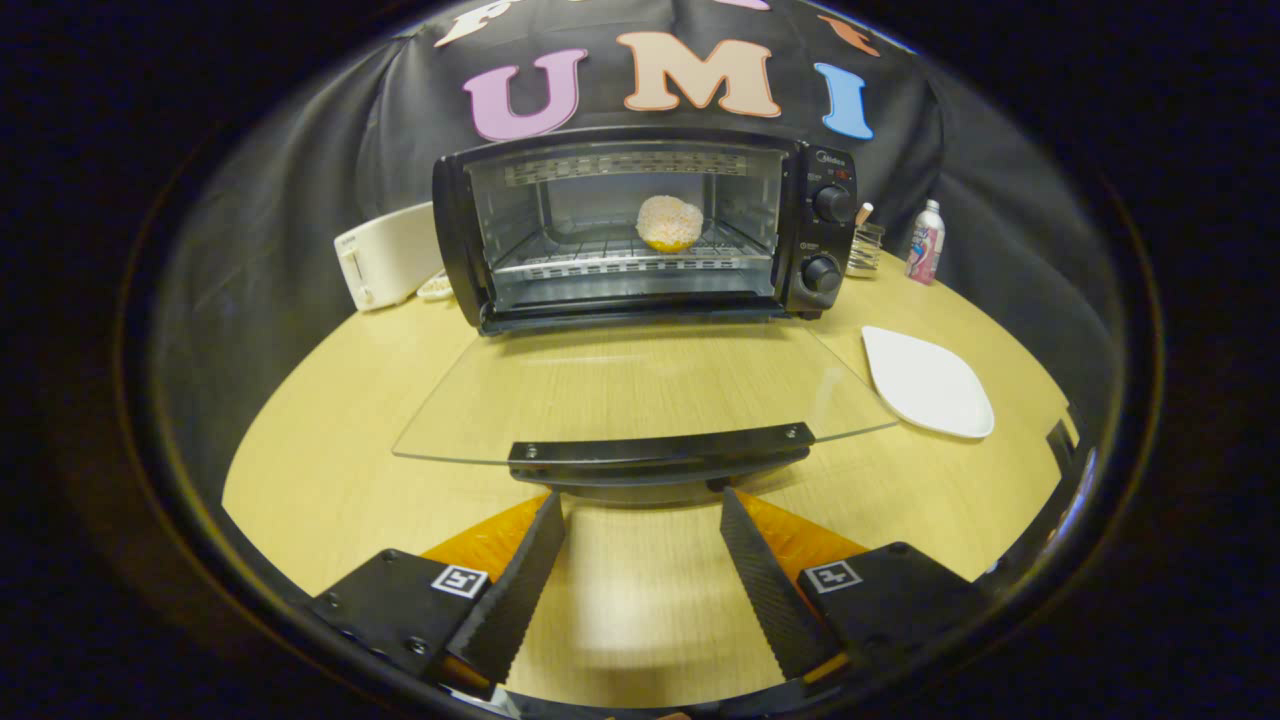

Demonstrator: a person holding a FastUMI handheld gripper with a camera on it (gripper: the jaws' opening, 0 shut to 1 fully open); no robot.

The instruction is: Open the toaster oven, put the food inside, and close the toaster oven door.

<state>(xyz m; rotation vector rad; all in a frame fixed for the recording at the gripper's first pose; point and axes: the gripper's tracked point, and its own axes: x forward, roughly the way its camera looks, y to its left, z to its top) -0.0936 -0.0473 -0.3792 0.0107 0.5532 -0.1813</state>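
While the toaster oven [640, 235] stands at the far side of the wooden table [330, 420] with its glass door [640, 390] folded down flat toward the camera, the gripper [640, 510] hangs just short of the door's dark handle [660, 452], fingers spread apart with nothing between them. Going left to right: a white toaster [385, 255] sits beside the oven's left wall, with a small pale item at its foot too small to make out. Inside the oven, the food [669, 222], a round sugared pastry, perhaps a doughnut, rests on the wire rack [620, 262], toward the right of the cavity. Two knobs [828, 238] sit on the oven's right panel. Beyond them stand a small clear holder [866, 248] and a bottle [926, 243]. A white plate [925, 385] lies bare on the table, just right of the open door.
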